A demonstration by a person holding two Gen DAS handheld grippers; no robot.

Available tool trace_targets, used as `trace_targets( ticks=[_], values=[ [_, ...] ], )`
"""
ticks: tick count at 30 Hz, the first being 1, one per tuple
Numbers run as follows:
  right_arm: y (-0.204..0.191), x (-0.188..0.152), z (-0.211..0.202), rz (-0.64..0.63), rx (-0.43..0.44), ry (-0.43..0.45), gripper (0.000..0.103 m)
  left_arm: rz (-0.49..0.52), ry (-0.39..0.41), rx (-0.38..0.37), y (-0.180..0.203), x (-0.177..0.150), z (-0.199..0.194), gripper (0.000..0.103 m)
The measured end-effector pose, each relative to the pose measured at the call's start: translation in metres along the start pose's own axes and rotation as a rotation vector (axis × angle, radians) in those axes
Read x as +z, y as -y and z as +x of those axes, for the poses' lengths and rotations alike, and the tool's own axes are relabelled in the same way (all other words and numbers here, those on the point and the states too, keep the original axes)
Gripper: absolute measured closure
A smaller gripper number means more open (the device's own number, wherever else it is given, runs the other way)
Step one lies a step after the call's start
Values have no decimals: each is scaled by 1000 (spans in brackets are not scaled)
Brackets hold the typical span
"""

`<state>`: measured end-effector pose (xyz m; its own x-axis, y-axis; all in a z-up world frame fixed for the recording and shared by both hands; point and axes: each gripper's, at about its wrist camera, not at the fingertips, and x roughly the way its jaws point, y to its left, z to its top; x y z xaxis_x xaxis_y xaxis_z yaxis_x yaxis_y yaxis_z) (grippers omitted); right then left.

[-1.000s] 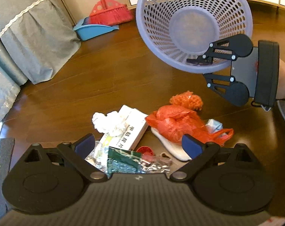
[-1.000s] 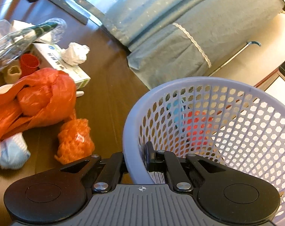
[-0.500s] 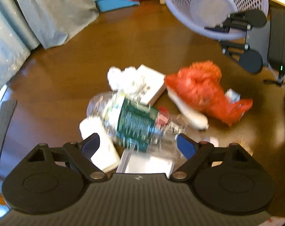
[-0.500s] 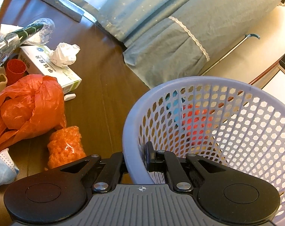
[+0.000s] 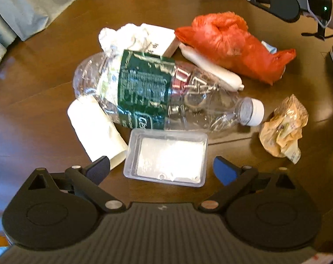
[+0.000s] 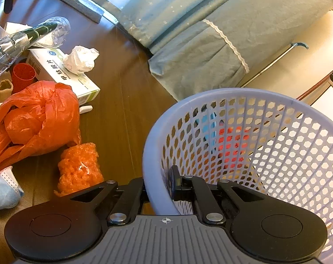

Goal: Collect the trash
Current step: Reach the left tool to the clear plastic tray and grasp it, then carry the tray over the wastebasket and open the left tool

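Trash lies heaped on the brown wooden floor (image 5: pixel 45 70): a crushed clear bottle (image 5: pixel 149 88) with a green label, a white paper tube (image 5: pixel 96 129), a clear plastic tray (image 5: pixel 166 158), an orange bag (image 5: pixel 230 46), a crumpled brown wrapper (image 5: pixel 283 127), a white box (image 5: pixel 160 39) and a tissue wad (image 5: pixel 120 36). My left gripper (image 5: pixel 161 168) points steeply down over the tray. Its jaws are opening, and the tray lies between them untouched. My right gripper (image 6: pixel 157 182) is shut on the rim of the lilac mesh basket (image 6: pixel 254 101), which is tilted.
An orange net ball (image 6: pixel 78 167), a blue face mask (image 6: pixel 3 187) and a red cup (image 6: pixel 23 77) lie left of the basket. Grey-blue bed covers (image 6: pixel 210 33) hang to the floor behind the pile. A person's hand shows at the right edge of the left wrist view.
My left gripper has sunk and tipped down toward the pile. The bottle, tube, tray and brown wrapper have come into view and the basket has slid off the top. The right gripper keeps its hold.
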<state>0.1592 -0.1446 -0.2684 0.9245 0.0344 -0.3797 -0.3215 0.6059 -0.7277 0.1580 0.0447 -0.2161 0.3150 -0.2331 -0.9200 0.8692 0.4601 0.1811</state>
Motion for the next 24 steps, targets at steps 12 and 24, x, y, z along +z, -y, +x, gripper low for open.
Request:
trace_targets(
  ticks=[12,24],
  values=[
    [-1,-3,-1,-18,7,-5,100,0,0,-13,-3,-4,12,10],
    [-1,-2,-1,-18,9,-5,100,-12,-18,9,-3,-3,14,18]
  ],
)
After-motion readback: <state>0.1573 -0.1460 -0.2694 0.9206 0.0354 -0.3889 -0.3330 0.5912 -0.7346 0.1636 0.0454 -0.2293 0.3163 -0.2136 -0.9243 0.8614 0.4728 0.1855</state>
